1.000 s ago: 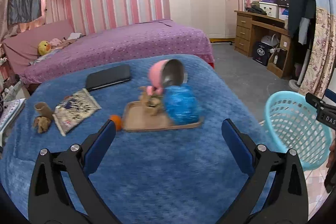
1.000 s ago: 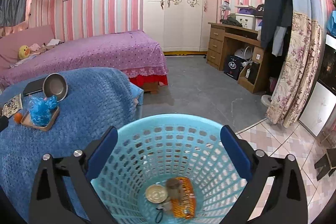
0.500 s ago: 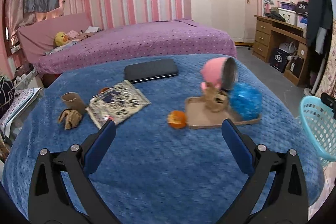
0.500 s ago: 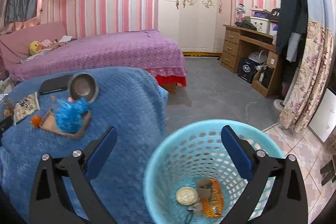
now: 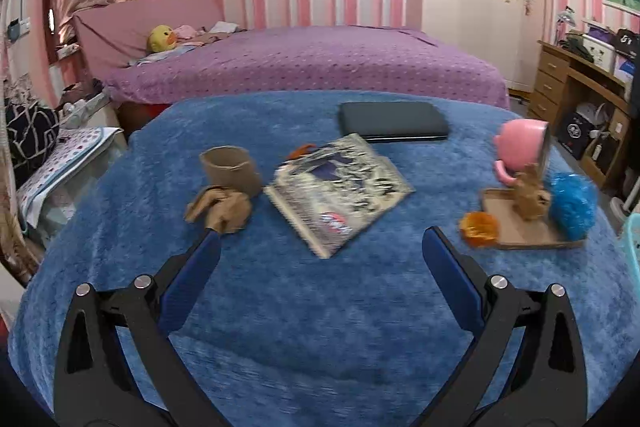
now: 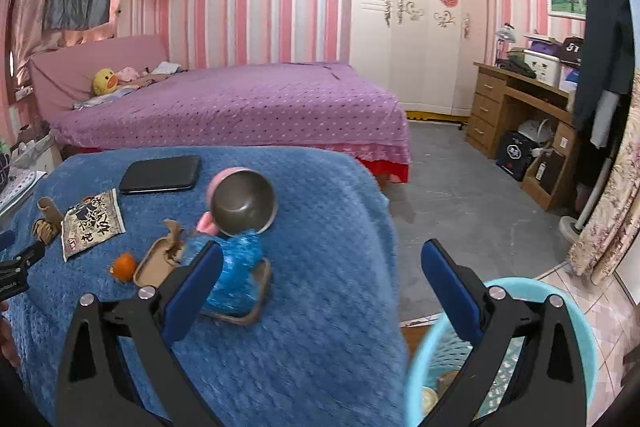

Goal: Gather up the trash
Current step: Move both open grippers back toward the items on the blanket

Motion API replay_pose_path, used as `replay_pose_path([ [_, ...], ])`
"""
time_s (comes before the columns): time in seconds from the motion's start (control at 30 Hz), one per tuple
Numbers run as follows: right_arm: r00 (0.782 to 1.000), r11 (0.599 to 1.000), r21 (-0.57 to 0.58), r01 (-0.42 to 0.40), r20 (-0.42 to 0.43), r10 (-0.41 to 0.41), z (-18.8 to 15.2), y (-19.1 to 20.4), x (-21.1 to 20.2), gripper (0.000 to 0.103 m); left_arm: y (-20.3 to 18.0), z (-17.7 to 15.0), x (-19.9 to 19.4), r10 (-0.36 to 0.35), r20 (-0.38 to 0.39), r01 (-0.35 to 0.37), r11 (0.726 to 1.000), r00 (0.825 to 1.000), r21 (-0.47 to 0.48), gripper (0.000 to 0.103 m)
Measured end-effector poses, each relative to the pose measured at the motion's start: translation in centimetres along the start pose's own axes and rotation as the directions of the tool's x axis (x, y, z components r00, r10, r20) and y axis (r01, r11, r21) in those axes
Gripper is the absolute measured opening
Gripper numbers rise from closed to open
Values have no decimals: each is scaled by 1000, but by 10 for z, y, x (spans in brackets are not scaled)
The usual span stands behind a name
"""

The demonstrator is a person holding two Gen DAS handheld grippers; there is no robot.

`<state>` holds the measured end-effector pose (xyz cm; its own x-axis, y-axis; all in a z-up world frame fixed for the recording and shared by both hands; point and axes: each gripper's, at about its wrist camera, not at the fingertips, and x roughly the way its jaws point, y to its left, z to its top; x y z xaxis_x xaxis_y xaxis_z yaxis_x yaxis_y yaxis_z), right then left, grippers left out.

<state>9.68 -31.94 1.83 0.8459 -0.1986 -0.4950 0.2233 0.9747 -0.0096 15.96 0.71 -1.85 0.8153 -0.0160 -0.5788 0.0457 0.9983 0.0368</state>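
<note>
The left gripper (image 5: 320,247) hung over the blue blanket (image 5: 320,327) with its fingers spread wide and nothing between them, pointed at the snack wrapper (image 5: 340,191). The right gripper (image 6: 322,269) was likewise spread and empty, held between the blanket's edge and the turquoise basket (image 6: 580,311), which stood on the floor just beside that edge and already held some pieces.

The trash lay scattered on the blanket: a cardboard roll (image 5: 232,169) touching a crumpled brown paper (image 5: 220,211), the wrapper in the middle, an orange peel (image 5: 479,229) just beside a cardboard tray (image 5: 520,235), and on that tray a blue plastic wad (image 5: 572,205) and a brown scrap (image 5: 528,195).

Several things could have gone wrong from there. The wrapper lay flat on plush fabric, so a pinch from above might have caught blanket pile instead of foil, or slid the wrapper away. The black case (image 5: 392,121) sat touching the wrapper's far corner and was probably not trash; a wide sweep could have dragged it along. The pink cup (image 5: 520,147) lay tipped on its side against the tray, and lifting the tray or the blue wad would likely have sent it rolling toward the edge. With 2 grippers working close to the tray, they could also have collided. The basket sat low and partly hidden behind the right gripper, so a release made too early risked dropping trash on the floor.
</note>
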Motion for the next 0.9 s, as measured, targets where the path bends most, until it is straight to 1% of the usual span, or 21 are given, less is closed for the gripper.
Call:
replay_pose_path([
  [0.13,999,1000,-6,-23,-27,23,-10,9,14,97,14,-3,10,13,-29,-13,1000,999,-12,97],
  [0.27,999,999,-29,-21,-43,19,-14,14,22,97,26,-7,22,17,-69,-18,1000,997,-18,97],
  [0.33,999,999,-39,-14,-35,13,-15,14,21,97,32,-8,25,27,-79,-29,999,997,-21,97],
  [0.47,999,999,-42,-11,-30,10,-14,11,22,97,44,-8,34,20,-107,-26,998,994,-51,97],
  [0.6,999,1000,-21,-3,-41,2,-14,5,27,97,56,-8,38,44,-113,-52,997,993,-64,97],
  [0.73,999,1000,-28,10,-49,-12,-15,5,33,97,67,-9,47,36,-142,-50,994,989,-96,97],
  [0.8,999,1000,-24,7,-54,-8,-16,4,36,97,70,-8,53,46,-151,-60,994,987,-88,97],
  [0.9,998,1000,-16,1,-60,-2,-15,5,41,97,73,-3,64,49,-166,-64,995,985,-83,93],
])
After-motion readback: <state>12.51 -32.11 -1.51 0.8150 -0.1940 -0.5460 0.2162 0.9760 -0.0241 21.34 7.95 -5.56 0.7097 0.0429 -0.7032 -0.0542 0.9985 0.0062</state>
